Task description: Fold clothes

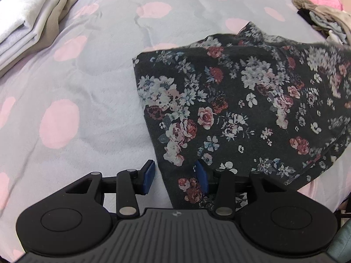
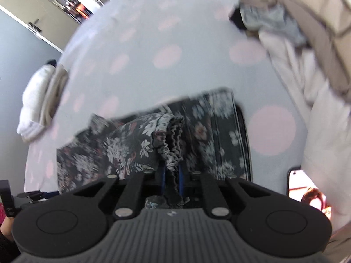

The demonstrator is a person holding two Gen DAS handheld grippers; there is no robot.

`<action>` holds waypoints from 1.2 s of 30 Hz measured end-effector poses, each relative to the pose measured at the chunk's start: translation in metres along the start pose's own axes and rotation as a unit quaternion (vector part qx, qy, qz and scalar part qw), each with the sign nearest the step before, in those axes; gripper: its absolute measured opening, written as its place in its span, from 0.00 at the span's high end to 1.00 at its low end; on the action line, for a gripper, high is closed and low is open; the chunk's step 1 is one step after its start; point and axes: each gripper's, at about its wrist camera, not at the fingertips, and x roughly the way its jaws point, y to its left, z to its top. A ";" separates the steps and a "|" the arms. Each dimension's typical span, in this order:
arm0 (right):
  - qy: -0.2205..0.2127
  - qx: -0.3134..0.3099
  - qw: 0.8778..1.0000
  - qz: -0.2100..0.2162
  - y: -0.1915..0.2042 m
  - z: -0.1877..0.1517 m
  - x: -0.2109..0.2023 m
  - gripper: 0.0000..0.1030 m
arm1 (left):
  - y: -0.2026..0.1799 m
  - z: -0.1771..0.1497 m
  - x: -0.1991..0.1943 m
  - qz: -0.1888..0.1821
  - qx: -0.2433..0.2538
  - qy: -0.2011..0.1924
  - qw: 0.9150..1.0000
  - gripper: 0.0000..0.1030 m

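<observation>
A dark floral garment (image 1: 230,109) lies partly folded on the grey bedspread with pink dots (image 1: 87,83). My left gripper (image 1: 175,176) is open at the garment's near left corner; the cloth edge lies between its blue pads (image 1: 149,176), which are apart. In the right wrist view the same garment (image 2: 131,149) hangs lifted and blurred. My right gripper (image 2: 172,175) is shut on its ruffled elastic edge (image 2: 173,140), which bunches up between the fingers.
A stack of folded pale clothes (image 1: 33,22) lies at the far left of the bed, also in the right wrist view (image 2: 41,100). A heap of unfolded clothes (image 1: 324,19) lies at the far right, large in the right wrist view (image 2: 307,65). A phone (image 2: 307,188) lies beside it.
</observation>
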 end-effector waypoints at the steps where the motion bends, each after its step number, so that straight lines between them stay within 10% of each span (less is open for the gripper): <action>1: -0.010 -0.003 1.000 -0.002 0.003 0.001 -0.007 0.88 | 0.001 0.000 -0.003 -0.003 0.000 -0.005 1.000 0.62; 15: 0.031 0.022 0.993 -0.109 -0.036 -0.002 0.029 0.87 | 0.003 -0.007 -0.001 -0.007 0.023 -0.015 1.000 0.56; 21: 0.018 -0.018 0.987 -0.156 -0.021 -0.001 0.023 0.67 | 0.021 -0.006 0.003 0.004 -0.012 -0.014 1.000 0.56; 31: -0.089 -0.103 0.973 -0.187 0.022 0.002 -0.015 0.80 | 0.013 0.030 -0.032 -0.042 0.002 -0.106 0.993 0.69; 36: -0.055 -0.091 0.985 -0.133 0.018 0.005 0.011 0.80 | 0.006 0.044 0.000 -0.045 0.009 -0.086 0.995 0.75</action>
